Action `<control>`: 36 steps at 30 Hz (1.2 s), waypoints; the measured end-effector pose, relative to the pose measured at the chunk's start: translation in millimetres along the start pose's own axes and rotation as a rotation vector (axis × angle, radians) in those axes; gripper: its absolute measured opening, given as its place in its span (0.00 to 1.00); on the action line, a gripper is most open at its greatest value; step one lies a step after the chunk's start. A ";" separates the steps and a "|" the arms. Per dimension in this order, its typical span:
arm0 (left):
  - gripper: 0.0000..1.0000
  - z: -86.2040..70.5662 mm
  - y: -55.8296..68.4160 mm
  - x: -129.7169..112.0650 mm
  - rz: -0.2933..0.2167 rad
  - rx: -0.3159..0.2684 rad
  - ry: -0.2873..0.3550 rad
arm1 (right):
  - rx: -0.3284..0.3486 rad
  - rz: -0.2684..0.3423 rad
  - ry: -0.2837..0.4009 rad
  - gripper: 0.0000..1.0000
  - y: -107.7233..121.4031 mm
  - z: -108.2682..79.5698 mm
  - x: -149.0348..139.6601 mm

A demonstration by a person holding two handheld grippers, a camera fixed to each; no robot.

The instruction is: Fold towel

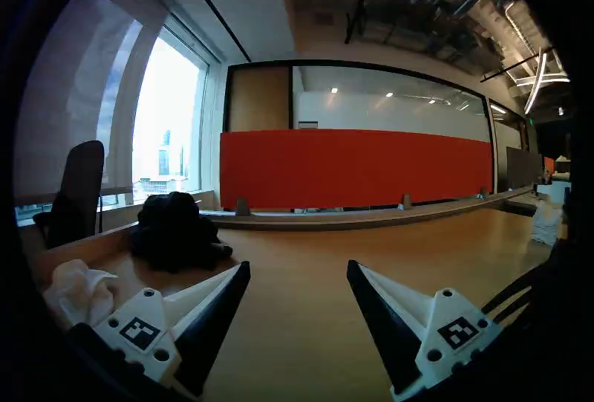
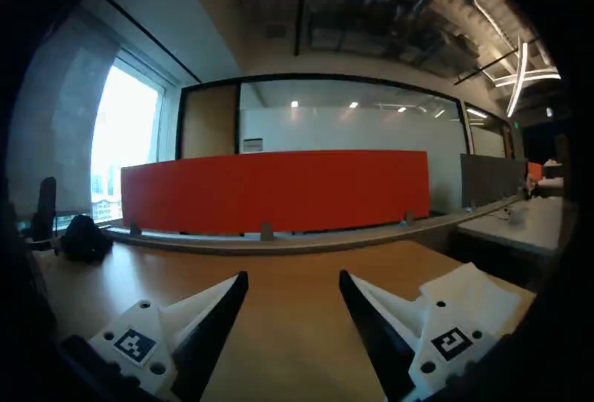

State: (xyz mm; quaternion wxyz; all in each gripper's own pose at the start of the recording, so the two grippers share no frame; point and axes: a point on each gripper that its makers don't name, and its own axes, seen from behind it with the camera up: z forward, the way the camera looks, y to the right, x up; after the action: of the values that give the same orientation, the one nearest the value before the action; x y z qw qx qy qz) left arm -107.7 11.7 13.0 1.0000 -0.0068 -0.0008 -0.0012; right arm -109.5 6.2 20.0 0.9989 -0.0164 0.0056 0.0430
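Note:
In the left gripper view my left gripper [image 1: 298, 267] is open above the wooden table [image 1: 312, 305], nothing between its fingers. A crumpled white towel [image 1: 78, 290] lies at the near left beside the left finger, and a pile of black cloth [image 1: 174, 231] sits farther back on the left. A stack of white towels [image 1: 548, 222] rests at the far right edge. In the right gripper view my right gripper [image 2: 293, 277] is open and empty over the table [image 2: 289, 305]. A folded white towel [image 2: 482, 294] lies just behind its right finger. The black pile [image 2: 85, 238] shows far left.
An orange divider panel [image 1: 356, 168] runs along the table's far edge. A black chair [image 1: 74, 194] stands by the window at left. Another desk [image 2: 527, 227] stands to the right.

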 end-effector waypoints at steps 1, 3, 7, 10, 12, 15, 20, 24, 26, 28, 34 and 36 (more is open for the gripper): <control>0.97 0.0 -0.1 0.0 0.000 0.000 0.000 | 0.000 0.002 -0.002 0.95 -0.1 -0.3 -3.6; 0.97 -0.1 -0.2 -0.1 0.000 0.000 0.000 | 0.001 0.006 -0.006 0.95 -0.4 -0.7 -10.0; 0.97 -0.1 0.4 -0.2 0.000 0.000 0.000 | 0.003 -0.003 -0.011 0.95 -1.0 -1.1 -18.0; 0.97 -0.1 0.4 -0.3 0.000 0.000 0.000 | 0.009 -0.014 -0.014 0.95 -3.5 -1.5 -23.0; 0.97 -0.1 0.3 -0.5 0.000 0.000 0.000 | 0.014 -0.022 -0.018 0.95 -5.7 -1.8 -27.0; 0.97 -0.1 0.2 -0.6 0.000 0.000 0.000 | 0.021 -0.031 -0.024 0.95 -7.9 -2.3 -32.9; 0.97 0.1 0.2 -0.7 0.000 0.000 0.000 | 0.022 -0.041 -0.031 0.95 -6.9 -3.8 -39.1; 0.97 -0.1 0.2 -0.7 0.000 0.000 0.000 | 0.023 -0.047 -0.031 0.98 -6.8 -4.6 -40.2; 0.97 0.1 0.2 -0.6 0.000 0.000 0.000 | 0.022 -0.049 -0.028 0.98 -6.7 -5.0 -39.5; 0.97 0.2 0.1 -0.7 0.000 0.000 0.000 | 0.021 -0.050 -0.024 0.98 -6.5 -5.5 -39.0; 0.97 0.4 0.3 -1.0 0.000 0.000 0.000 | 0.018 -0.052 -0.018 0.98 -6.1 -6.8 -37.9; 0.97 0.3 0.3 -1.1 0.000 0.000 0.000 | 0.018 -0.051 -0.018 0.98 -6.0 -6.9 -37.5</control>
State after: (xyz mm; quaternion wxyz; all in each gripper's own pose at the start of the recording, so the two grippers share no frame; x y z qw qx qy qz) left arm -108.8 12.0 13.4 1.0000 -0.0068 -0.0006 -0.0014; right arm -146.4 -3.2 13.8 0.9998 -0.0073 -0.0035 0.0174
